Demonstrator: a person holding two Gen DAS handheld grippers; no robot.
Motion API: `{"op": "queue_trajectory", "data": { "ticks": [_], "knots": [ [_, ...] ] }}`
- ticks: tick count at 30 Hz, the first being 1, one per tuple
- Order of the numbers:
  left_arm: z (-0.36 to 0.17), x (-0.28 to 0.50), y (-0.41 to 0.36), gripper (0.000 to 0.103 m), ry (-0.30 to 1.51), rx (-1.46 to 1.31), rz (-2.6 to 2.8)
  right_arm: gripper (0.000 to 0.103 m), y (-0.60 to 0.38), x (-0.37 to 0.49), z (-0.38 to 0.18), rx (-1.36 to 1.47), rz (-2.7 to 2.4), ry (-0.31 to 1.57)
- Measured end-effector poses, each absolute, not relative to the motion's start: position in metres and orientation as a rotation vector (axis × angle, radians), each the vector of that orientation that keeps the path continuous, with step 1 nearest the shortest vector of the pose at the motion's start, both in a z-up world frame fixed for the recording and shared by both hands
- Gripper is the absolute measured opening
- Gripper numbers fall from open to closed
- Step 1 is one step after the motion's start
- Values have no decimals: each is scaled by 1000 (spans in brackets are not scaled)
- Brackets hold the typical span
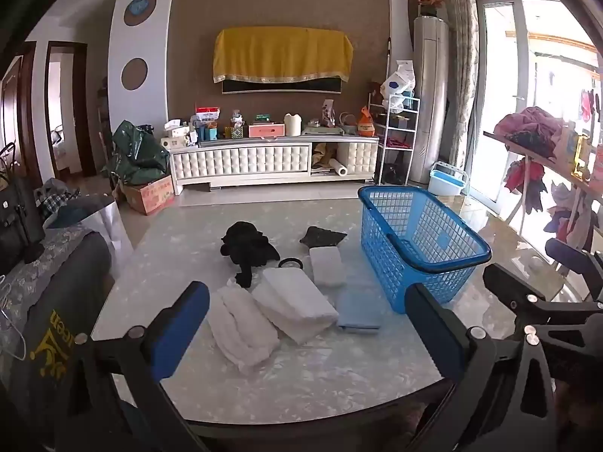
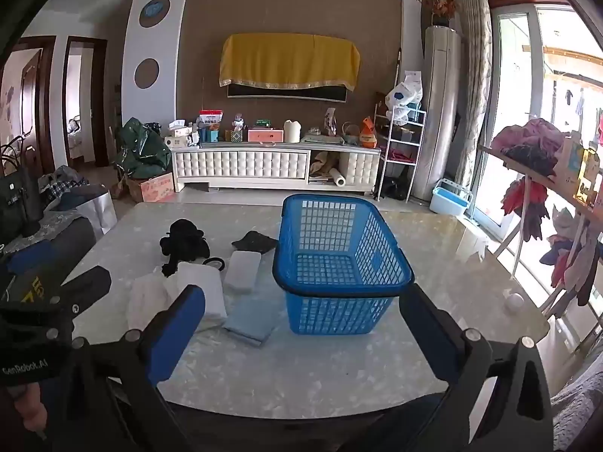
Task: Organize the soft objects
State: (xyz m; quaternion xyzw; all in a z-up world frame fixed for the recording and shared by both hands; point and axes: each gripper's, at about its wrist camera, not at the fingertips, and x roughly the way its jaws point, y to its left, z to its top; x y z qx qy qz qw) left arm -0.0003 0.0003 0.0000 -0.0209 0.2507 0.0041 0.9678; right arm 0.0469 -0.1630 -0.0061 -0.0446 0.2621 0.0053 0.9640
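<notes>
A blue plastic basket [image 1: 418, 241] [image 2: 339, 260] stands empty on the marble table [image 1: 301, 369]. Left of it lie folded soft items: two white towels [image 1: 241, 327] [image 1: 294, 301], a white pad [image 1: 327, 265] [image 2: 243, 267], a light blue cloth [image 1: 358, 310] [image 2: 250, 320], a black garment [image 1: 248, 248] [image 2: 182, 245] and a dark cloth [image 1: 322, 236] [image 2: 254, 243]. My left gripper [image 1: 307, 335] is open and empty, above the table's near edge facing the towels. My right gripper [image 2: 301, 331] is open and empty, facing the basket.
A black tape roll [image 1: 291, 262] [image 2: 213, 261] lies among the cloths. A sofa with bags [image 1: 45, 263] is at the left. A clothes rack [image 2: 546, 196] stands at the right. A TV cabinet [image 1: 271, 158] lines the far wall.
</notes>
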Motion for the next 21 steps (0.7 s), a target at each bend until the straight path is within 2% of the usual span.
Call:
{"op": "queue_trajectory", "data": {
  "ticks": [21],
  "knots": [
    [4, -10, -3, 103, 516, -29, 3, 103, -162, 41, -10, -84, 17, 566]
  ]
}}
